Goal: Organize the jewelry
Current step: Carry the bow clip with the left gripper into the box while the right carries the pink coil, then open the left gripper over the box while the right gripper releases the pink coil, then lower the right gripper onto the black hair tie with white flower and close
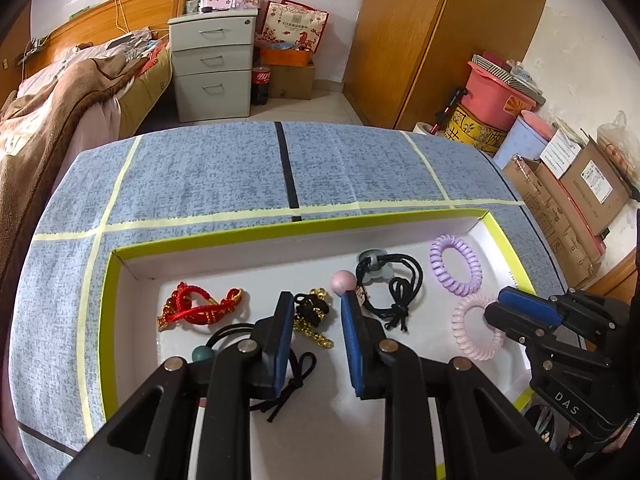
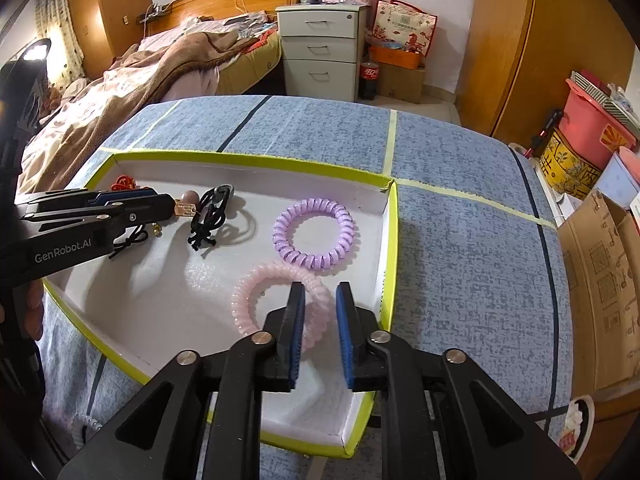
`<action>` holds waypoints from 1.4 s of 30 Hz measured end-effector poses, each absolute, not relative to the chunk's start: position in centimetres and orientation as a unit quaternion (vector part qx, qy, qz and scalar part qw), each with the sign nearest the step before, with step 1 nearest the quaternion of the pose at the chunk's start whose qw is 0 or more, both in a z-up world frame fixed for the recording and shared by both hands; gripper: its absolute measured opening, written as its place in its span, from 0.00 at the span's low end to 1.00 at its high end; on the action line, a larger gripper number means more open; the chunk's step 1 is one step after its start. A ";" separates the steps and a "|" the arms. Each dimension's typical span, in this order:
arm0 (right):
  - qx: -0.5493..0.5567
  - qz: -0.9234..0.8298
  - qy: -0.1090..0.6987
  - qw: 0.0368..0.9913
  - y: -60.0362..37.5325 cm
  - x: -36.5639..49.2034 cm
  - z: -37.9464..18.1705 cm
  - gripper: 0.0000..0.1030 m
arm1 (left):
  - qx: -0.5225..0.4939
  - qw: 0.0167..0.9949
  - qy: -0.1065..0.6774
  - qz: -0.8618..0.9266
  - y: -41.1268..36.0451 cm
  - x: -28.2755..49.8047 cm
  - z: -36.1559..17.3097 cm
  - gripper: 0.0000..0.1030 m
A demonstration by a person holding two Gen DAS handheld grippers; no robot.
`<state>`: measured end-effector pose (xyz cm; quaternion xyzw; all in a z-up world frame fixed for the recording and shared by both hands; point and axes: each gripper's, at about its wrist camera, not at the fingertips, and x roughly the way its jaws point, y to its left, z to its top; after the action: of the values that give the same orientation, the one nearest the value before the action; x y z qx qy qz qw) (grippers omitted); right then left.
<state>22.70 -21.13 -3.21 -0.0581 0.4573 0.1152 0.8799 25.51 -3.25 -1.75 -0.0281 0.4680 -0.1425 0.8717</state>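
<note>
Blue-padded and black-framed, the left gripper [image 1: 312, 304] hangs low over the white floor of the tray [image 1: 280, 229], its jaws parted a moderate way with nothing pressed between them; a gold-beaded black tie [image 1: 312, 316] lies on the tray in the gap, apparently free of both pads. The right gripper [image 2: 320, 300] is likewise partly open, straddling the near edge of the pink coil hair tie [image 2: 256, 300], whose loop passes under the inner finger while the pads do not visibly squeeze it. To do this step well, I would judge that each gripper should lift straight up and clear before moving sideways, since the soft coil could catch on a pad and drag out of place. Just beyond lies the purple coil tie [image 2: 314, 236], close beside the pink one but seemingly not touching it, then a black elastic with a grey bead [image 1: 384, 276], a pink bead [image 1: 343, 282], and a red knotted cord [image 1: 200, 308] well to the left. All of these sit inside the green-rimmed tray on a blue cloth [image 1: 200, 172] marked with pale tape. Readable writing: "GenRobot.AI" on the left gripper's side in the right view, "DAS" on the right gripper in the left view. Farther off stands a grey drawer cabinet [image 1: 212, 68] beside a cola bottle [image 1: 261, 84].
</note>
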 end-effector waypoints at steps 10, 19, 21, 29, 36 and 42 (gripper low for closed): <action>-0.052 0.113 0.448 0.886 -21.0 21.9 -2.3 0.36 | -0.036 0.877 0.458 -0.142 -2.5 24.1 -0.7 0.39; -0.023 0.112 0.425 0.898 -22.0 19.2 -0.4 0.37 | -0.043 0.887 0.434 -0.151 -1.9 20.7 1.3 0.43; -0.015 0.108 0.419 0.901 -22.4 18.4 0.1 0.37 | -0.043 0.889 0.431 -0.152 -1.8 19.9 1.7 0.44; 0.002 0.102 0.406 0.908 -23.8 15.2 1.0 0.37 | -0.045 0.895 0.416 -0.156 -1.1 16.0 2.5 0.45; 0.012 0.101 0.405 0.909 -25.0 12.3 0.8 0.37 | -0.053 0.895 0.413 -0.162 -0.5 12.8 2.0 0.46; 0.002 0.113 0.416 0.902 -24.5 10.1 -0.1 0.37 | -0.037 0.893 0.418 -0.162 -0.8 10.5 0.9 0.46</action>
<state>10.10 -24.51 -0.15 0.0017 0.4162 0.1129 0.9022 10.52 -0.75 0.91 -0.0370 0.4180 -0.1623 0.8931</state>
